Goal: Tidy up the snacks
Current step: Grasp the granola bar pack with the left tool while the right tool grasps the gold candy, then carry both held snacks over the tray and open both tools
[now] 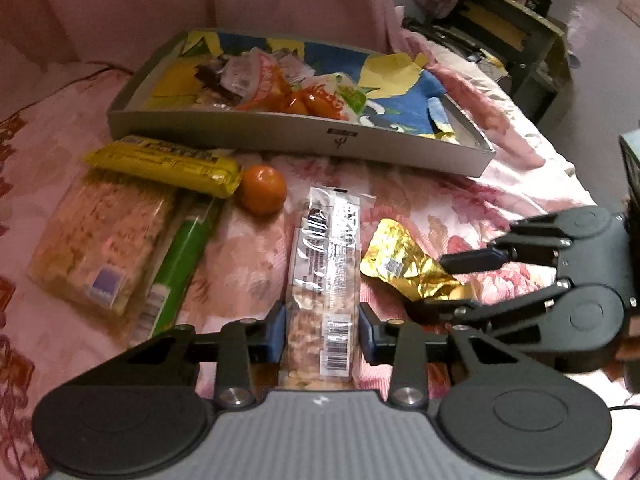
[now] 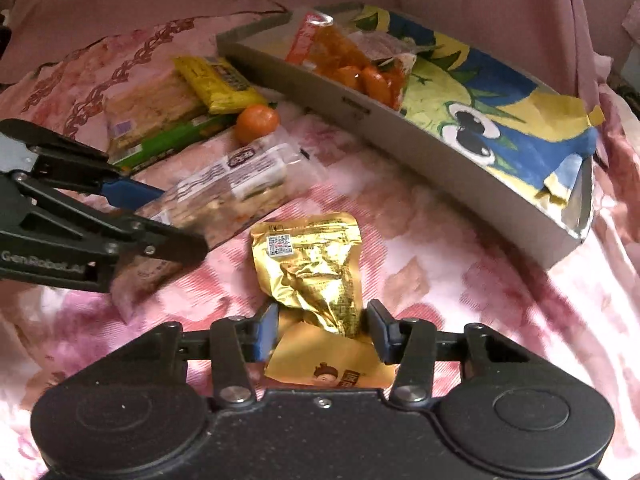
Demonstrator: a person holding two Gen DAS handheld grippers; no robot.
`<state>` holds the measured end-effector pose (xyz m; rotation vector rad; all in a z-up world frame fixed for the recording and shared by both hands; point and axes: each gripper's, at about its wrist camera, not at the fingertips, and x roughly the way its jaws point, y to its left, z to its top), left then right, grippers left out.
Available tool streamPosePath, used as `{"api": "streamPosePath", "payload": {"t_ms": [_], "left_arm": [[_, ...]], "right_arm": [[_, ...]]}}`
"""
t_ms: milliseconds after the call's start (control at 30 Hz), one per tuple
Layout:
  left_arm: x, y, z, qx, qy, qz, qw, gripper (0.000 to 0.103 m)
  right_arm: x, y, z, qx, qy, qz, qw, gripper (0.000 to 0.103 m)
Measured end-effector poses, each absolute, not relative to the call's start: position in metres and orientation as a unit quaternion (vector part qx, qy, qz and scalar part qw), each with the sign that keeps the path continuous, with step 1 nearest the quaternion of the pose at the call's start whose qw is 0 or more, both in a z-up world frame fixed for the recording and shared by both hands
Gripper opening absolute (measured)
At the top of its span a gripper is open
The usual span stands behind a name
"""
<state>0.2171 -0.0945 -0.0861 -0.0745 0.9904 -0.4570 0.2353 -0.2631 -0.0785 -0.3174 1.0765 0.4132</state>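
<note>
A long clear packet of nuts lies on the pink flowered bedcover, and my left gripper has its blue pads against the packet's two long edges near its close end. Just to its right, a crumpled gold foil packet sits between the pads of my right gripper, which touch both of its sides. Each gripper shows in the other's view: the right gripper over the gold foil packet, the left gripper on the clear packet. Behind them stands a shallow grey box holding several snack bags.
A tangerine, a yellow packet, a clear cracker pack and a green-wrapped pack lie to the left on the bedcover. The grey box is lined with blue-and-yellow cartoon paper. Dark furniture stands at the far right.
</note>
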Motion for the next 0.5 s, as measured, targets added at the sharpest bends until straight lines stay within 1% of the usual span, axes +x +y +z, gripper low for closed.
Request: {"api": "streamPosePath", "payload": {"t_ms": [67, 133, 200, 233, 300, 367, 467, 500], "left_arm": [[0.213, -0.095, -0.084, -0.036, 0.481, -0.209, 0.851, 0.040], [0.209, -0.094, -0.084, -0.041, 0.488, -0.202, 0.848, 0.040], [0.208, -0.092, -0.084, -0.048, 0.489, -0.201, 0.847, 0.040], [0.209, -0.090, -0.085, -0.053, 0.490, -0.201, 0.846, 0.040], [0.212, -0.087, -0.086, -0.068, 0.494, -0.200, 0.843, 0.040], [0.214, -0.083, -0.088, -0.082, 0.497, -0.200, 0.840, 0.041], [0.218, -0.081, -0.091, -0.096, 0.500, -0.200, 0.837, 0.043], [0.218, -0.081, -0.092, -0.096, 0.500, -0.201, 0.837, 0.043]], "right_arm": [[0.228, -0.260, -0.077, -0.141, 0.513, 0.190, 0.825, 0.050], [0.221, -0.256, -0.076, -0.139, 0.514, 0.191, 0.825, 0.053], [0.217, -0.254, -0.077, -0.143, 0.513, 0.191, 0.824, 0.060], [0.216, -0.253, -0.077, -0.146, 0.512, 0.191, 0.825, 0.061], [0.217, -0.253, -0.079, -0.148, 0.508, 0.186, 0.828, 0.071], [0.220, -0.257, -0.081, -0.137, 0.506, 0.180, 0.832, 0.075], [0.226, -0.262, -0.084, -0.113, 0.508, 0.184, 0.834, 0.076], [0.226, -0.261, -0.085, -0.113, 0.507, 0.186, 0.834, 0.074]]}}
